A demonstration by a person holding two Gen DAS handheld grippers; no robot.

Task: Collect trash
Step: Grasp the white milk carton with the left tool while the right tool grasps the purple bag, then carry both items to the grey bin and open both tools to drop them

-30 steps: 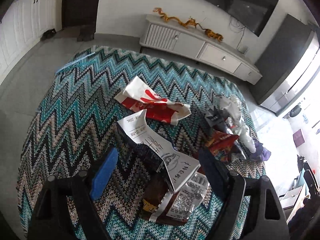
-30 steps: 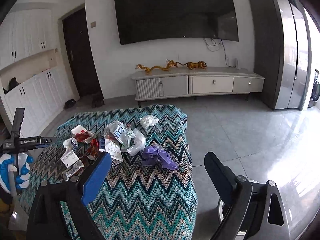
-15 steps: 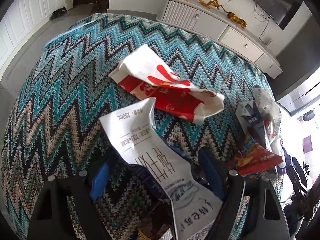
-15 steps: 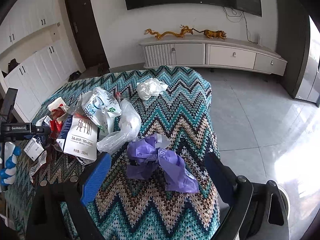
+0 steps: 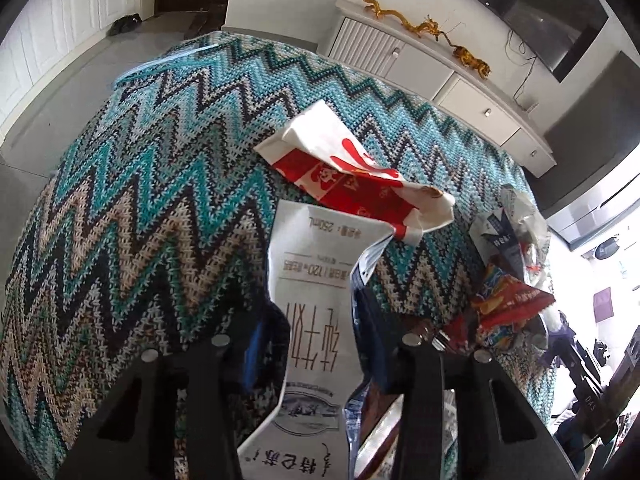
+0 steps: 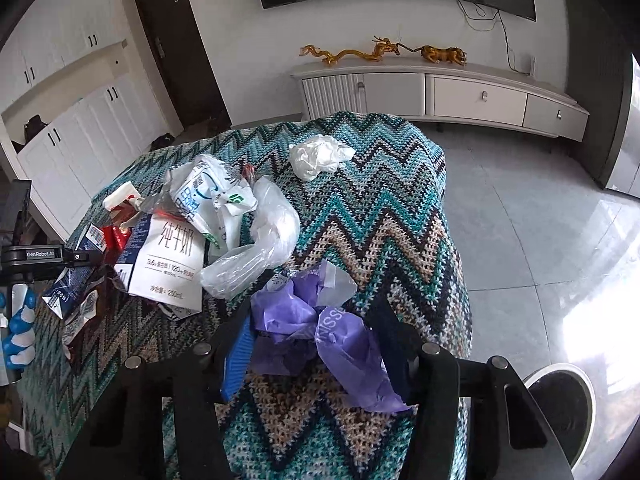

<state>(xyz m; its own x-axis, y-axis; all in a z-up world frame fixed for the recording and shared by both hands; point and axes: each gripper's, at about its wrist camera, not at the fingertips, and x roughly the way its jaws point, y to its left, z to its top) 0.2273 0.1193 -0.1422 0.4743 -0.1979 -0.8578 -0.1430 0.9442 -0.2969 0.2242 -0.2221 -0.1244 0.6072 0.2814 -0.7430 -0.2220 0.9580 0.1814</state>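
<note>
In the left wrist view my left gripper (image 5: 318, 320) is shut on a flattened white milk carton (image 5: 316, 280), lifted off the zigzag blanket (image 5: 140, 200). A red-and-white paper wrapper (image 5: 352, 176) lies just beyond it. In the right wrist view my right gripper (image 6: 316, 332) is shut on a crumpled purple plastic bag (image 6: 320, 320) on the blanket (image 6: 380, 220). Further left lie another milk carton (image 6: 168, 256), a clear plastic bag (image 6: 260, 240) and a white tissue wad (image 6: 318, 154).
A snack packet pile (image 5: 508, 304) sits to the right of the left gripper. A round bin (image 6: 560, 404) stands on the tiled floor at the lower right. A white TV cabinet (image 6: 440, 92) lines the far wall.
Both grippers have closed: the left on the white milk carton, the right on the purple bag. Both moved forward and down towards the blanket.
</note>
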